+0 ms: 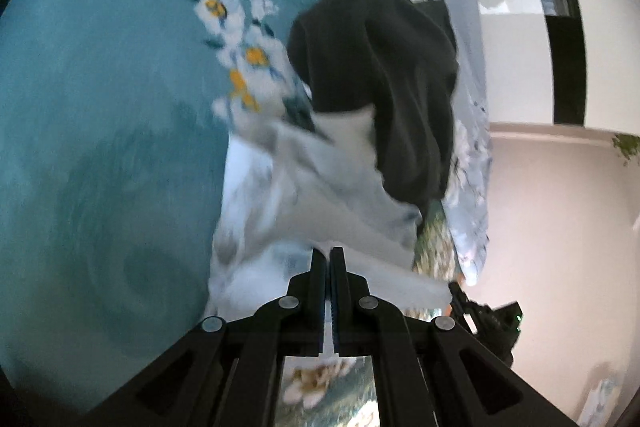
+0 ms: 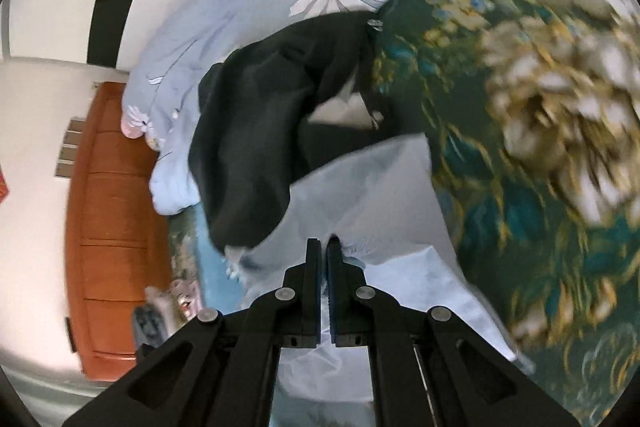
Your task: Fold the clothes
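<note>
Evidently both claws are clamped on the pale garment (image 1: 320,195): left claw (image 1: 330,255) and right claw (image 2: 323,247) pinch its edge, lifting it above the bed (image 1: 100,107). Risk: thin fabric slipping free, or dragging the black garment (image 2: 256,131) draped over it.

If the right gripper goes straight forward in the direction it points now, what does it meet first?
The right gripper is shut on the pale garment, so that cloth comes first. Beyond it lies the black garment, probably next, though depth is unclear.
</note>
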The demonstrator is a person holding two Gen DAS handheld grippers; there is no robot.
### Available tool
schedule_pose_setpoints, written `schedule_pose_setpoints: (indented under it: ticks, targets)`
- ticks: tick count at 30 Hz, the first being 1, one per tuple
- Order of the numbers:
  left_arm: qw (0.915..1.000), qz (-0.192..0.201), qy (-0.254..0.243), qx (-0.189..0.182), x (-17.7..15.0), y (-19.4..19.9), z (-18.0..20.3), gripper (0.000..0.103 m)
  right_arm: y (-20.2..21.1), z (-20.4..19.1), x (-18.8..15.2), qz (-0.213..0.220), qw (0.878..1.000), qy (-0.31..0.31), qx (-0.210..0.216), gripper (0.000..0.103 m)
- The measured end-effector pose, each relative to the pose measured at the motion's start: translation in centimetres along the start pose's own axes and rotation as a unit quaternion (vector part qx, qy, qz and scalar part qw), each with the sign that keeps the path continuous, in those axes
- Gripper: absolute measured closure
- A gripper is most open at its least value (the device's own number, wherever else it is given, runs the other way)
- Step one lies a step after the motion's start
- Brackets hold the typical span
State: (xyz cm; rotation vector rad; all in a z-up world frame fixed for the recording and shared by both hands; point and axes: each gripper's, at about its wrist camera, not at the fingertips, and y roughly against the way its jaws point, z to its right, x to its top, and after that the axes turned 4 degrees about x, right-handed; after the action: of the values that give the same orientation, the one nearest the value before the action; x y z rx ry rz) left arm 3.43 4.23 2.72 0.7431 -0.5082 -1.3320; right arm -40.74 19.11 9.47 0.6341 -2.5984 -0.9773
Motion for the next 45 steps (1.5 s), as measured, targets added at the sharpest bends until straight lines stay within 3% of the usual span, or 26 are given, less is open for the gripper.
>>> schedule_pose_setpoints:
  ticks: [4,6,8,9,13,18,23,29,32,33,35,37,40,43,45]
  targets:
    - [0.9996,0.019,-0.004,0.019,2.1,-0.6,-0.4,0.097,-2.2,-0.9,1.7,0.01,0.998,0.027,-0.058,0.098]
    - [0.9992,0.033,-0.011,0.021,2.3,-0.2,-0.8,0.089,-2.4,-0.8,2.3,0.024,0.997,0.033,-0.067,0.098]
    - [0.998,0.045,-0.024,0.037,1.3,0.4,-1.5,0.061,-2.3,-0.1,2.6,0.029,0.997,0.027,-0.07,0.098]
    - [0.9972,0.05,-0.032,0.046,0.7,0.7,-1.9,0.058,-2.2,0.3,2.5,0.03,0.997,0.024,-0.071,0.097]
    - [0.9893,0.056,-0.071,0.115,-3.3,0.8,-3.4,0.058,-1.7,3.0,0.0,0.006,0.997,0.013,-0.082,0.08]
    - [0.9831,-0.008,-0.053,0.175,-8.0,-2.3,-5.9,0.058,0.5,8.7,-5.7,-0.01,0.995,-0.034,-0.095,0.062]
    - [0.9826,-0.03,-0.052,0.176,-10.0,-3.7,-6.2,0.058,1.6,12.2,-9.3,-0.017,0.993,-0.071,-0.091,0.062]
    - [0.9926,-0.037,-0.001,0.116,-11.0,-4.1,-7.9,0.058,0.5,11.3,-10.3,-0.011,0.996,-0.069,-0.064,0.062]
    - [0.9956,-0.033,0.05,0.072,-10.9,-3.8,-9.7,0.06,0.1,10.8,-10.7,0.01,0.995,-0.074,-0.066,0.062]
    - [0.9958,-0.033,0.056,0.065,-10.9,-3.8,-10.0,0.06,-0.1,10.6,-10.8,0.017,0.995,-0.074,-0.067,0.064]
    - [0.996,-0.032,0.063,0.055,-10.9,-3.7,-10.4,0.061,-0.5,10.1,-11.1,0.022,0.995,-0.074,-0.07,0.084]
    - [0.9965,-0.029,0.05,0.061,-11.0,-3.7,-10.2,0.061,-0.8,9.7,-11.3,0.022,0.994,-0.077,-0.07,0.091]
    - [0.9972,-0.023,0.033,0.064,-11.1,-3.5,-9.9,0.061,-0.7,8.7,-11.4,0.026,0.995,-0.071,-0.071,0.093]
    - [0.9979,-0.014,0.016,0.061,-11.3,-3.0,-9.6,0.092,-0.4,7.6,-11.6,0.031,0.995,-0.06,-0.074,0.094]
    - [0.9982,-0.008,0.004,0.06,-11.4,-2.6,-9.5,0.094,-0.1,7.0,-11.6,0.035,0.995,-0.054,-0.077,0.095]
